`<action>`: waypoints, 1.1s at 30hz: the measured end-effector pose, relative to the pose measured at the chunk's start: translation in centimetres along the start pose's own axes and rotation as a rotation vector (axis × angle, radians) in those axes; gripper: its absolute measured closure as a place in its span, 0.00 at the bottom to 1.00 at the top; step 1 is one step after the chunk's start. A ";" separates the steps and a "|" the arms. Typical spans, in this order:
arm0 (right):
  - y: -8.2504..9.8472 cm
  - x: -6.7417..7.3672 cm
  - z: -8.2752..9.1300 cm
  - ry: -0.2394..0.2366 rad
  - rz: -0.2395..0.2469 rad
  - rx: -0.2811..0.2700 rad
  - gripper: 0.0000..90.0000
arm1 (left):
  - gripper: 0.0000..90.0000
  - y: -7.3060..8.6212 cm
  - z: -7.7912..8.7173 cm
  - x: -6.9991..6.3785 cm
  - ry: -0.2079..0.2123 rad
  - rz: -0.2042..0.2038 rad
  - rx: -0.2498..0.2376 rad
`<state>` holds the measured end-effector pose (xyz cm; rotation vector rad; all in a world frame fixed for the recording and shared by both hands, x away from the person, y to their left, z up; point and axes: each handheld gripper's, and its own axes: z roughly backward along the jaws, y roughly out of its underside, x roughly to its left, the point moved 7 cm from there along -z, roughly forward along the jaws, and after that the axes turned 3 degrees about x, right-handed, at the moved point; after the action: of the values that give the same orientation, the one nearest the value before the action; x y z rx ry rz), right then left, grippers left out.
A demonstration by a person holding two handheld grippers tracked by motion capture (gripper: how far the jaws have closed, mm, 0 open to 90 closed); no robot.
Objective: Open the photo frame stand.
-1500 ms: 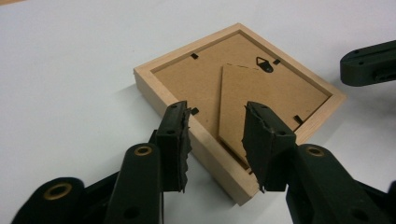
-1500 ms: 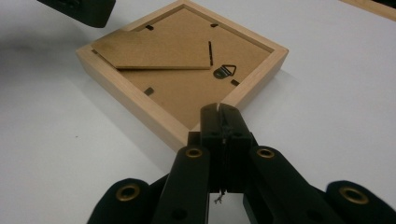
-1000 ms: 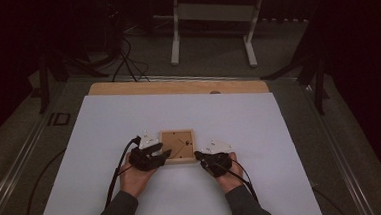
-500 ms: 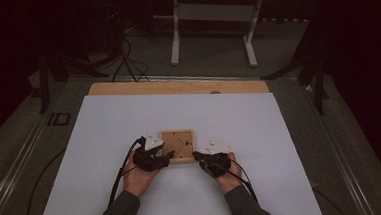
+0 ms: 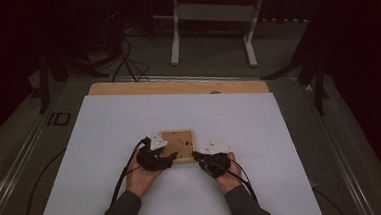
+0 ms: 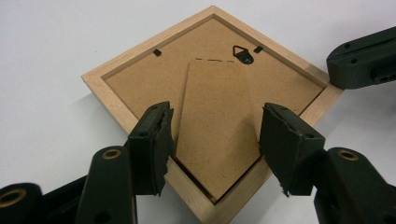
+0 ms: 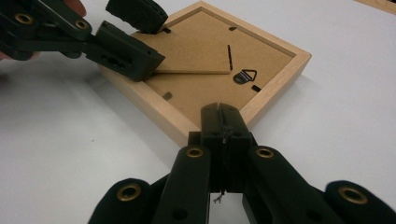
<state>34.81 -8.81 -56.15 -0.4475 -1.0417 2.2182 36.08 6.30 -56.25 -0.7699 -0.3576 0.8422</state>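
A light wooden picture frame (image 5: pixel 179 138) lies face down on the white sheet, its brown backing up. The backing carries a metal hanger (image 6: pixel 243 54) and a fold-out stand flap (image 6: pixel 217 107). My left gripper (image 6: pixel 215 126) is over the frame's near left corner. Its jaws have just been opening and now stand on either side of the flap, the pads clear of it. My right gripper (image 7: pixel 223 114) is shut with nothing between its jaws, its tip against the frame's near right corner (image 7: pixel 219 122). In the high view, the left gripper (image 5: pixel 169 156) and right gripper (image 5: pixel 195 156) flank the frame's near edge.
The white sheet (image 5: pixel 260 133) covers most of the table. A wooden board edge (image 5: pixel 177 86) shows at its far side. Black cables (image 5: pixel 125 174) trail from both grippers toward the person. Beyond the table are a white stand's legs (image 5: pixel 214 41) and floor cables.
The left gripper has edged a little to the right over the frame's corner. The right hand and the frame have kept their places.
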 end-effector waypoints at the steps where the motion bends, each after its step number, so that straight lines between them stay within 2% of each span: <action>1: 0.0 0.0 0.0 0.000 0.000 -0.001 1.00 | 0.54 0.0 -0.1 -0.1 0.005 0.002 0.008; 9: 0.0 0.0 0.0 0.001 0.002 -0.001 1.00 | 0.56 -0.1 0.0 0.0 0.010 0.006 0.009; 17: 0.0 0.0 0.0 0.000 0.002 -0.003 1.00 | 0.56 -0.6 0.4 -0.1 -0.001 0.007 -0.023; 23: 0.0 0.0 0.0 -0.001 0.002 -0.003 1.00 | 0.56 -0.5 0.4 -0.1 -0.003 0.003 -0.018; 26: 0.0 0.0 0.0 -0.001 0.002 -0.003 1.00 | 0.52 -0.5 0.3 -0.2 -0.005 0.002 -0.014; 30: 0.0 0.0 0.0 -0.002 0.003 -0.004 1.00 | 0.49 -0.1 0.1 -0.1 -0.012 0.012 0.011; 33: 0.0 0.0 0.0 -0.003 0.003 -0.004 1.00 | 0.52 0.0 0.1 -0.1 0.011 0.021 0.017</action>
<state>34.84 -8.83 -56.17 -0.4483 -1.0477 2.2203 35.96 6.20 -56.19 -0.7633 -0.3332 0.8596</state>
